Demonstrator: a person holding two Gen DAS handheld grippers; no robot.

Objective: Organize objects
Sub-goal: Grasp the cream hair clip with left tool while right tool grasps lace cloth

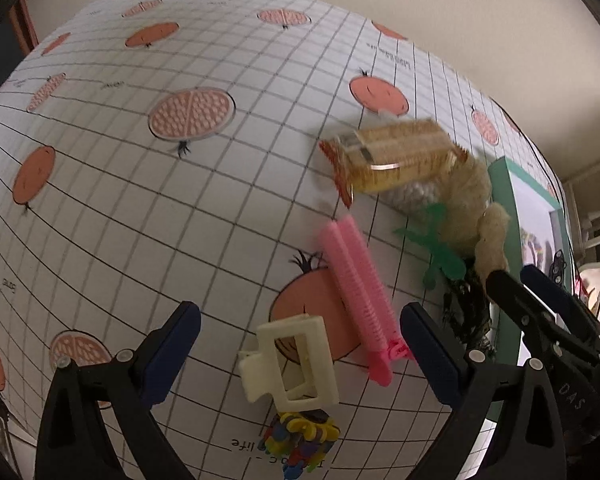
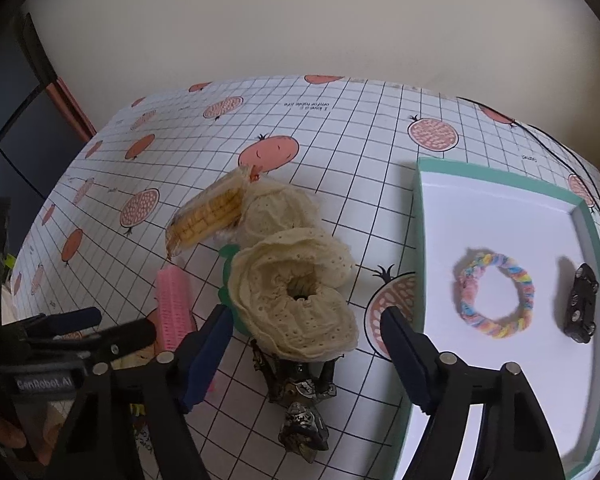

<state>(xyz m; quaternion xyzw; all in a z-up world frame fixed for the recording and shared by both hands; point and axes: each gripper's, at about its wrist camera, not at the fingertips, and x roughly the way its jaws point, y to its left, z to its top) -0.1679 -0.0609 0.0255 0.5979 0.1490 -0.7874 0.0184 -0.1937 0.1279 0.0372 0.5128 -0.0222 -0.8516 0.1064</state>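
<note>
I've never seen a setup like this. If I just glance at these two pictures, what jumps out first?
Probably the big cream lace scrunchie, lying on the grid tablecloth printed with orange fruit, just ahead of the right gripper, whose fingers stand open. To its right, a teal-rimmed white tray holds a pastel rainbow braided hair tie and a small black clip. In the left view, a pink ribbed hair roller and a cream claw clip lie before the open left gripper.

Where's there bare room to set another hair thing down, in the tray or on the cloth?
The tray is bare across its far half, beyond the rainbow hair tie and black clip. The tablecloth is free toward the wall. It is crowded around the cream scrunchies, pink roller and snack packet.
</note>
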